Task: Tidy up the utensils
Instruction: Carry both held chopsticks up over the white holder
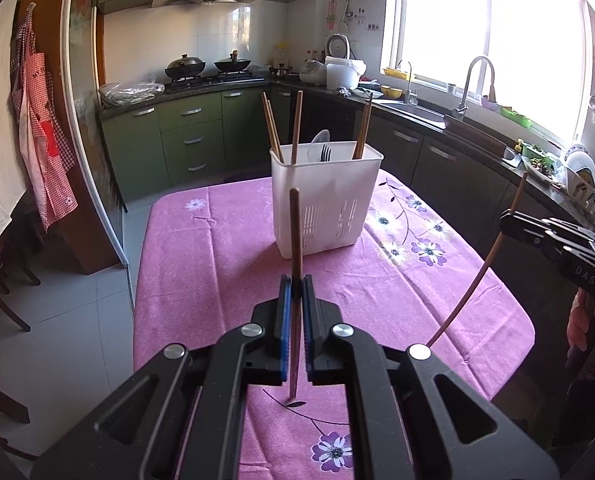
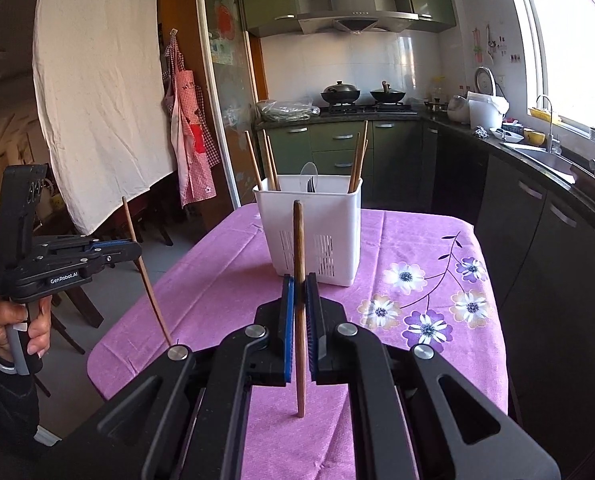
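Now both tongs, left tongs (image 1: pixel 296 280) and right tongs (image 2: pixel 300 280), each pinch one chopstick (image 1: pixel 295 236) upright above the tabletop (image 1: pixel 217 264), tips down, ready for the white holder (image 1: pixel 325 204) just ahead.

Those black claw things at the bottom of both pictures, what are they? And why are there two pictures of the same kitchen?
They are grabbing tools. A person holds one in each hand, and each tool has a small camera looking out along its two fingers. That is why there are two pictures: one from the left tool, one from the right.

The left gripper has squeezed shut on a brown chopstick. The right gripper pinches another chopstick the same way. Each camera also catches the other tool off to the side, and in the right-hand view you can see the person's hand holding a handle.

In front is a table with a pink flowered tablecloth. On it stands a white utensil basket, already holding several chopsticks, a fork and a spoon.
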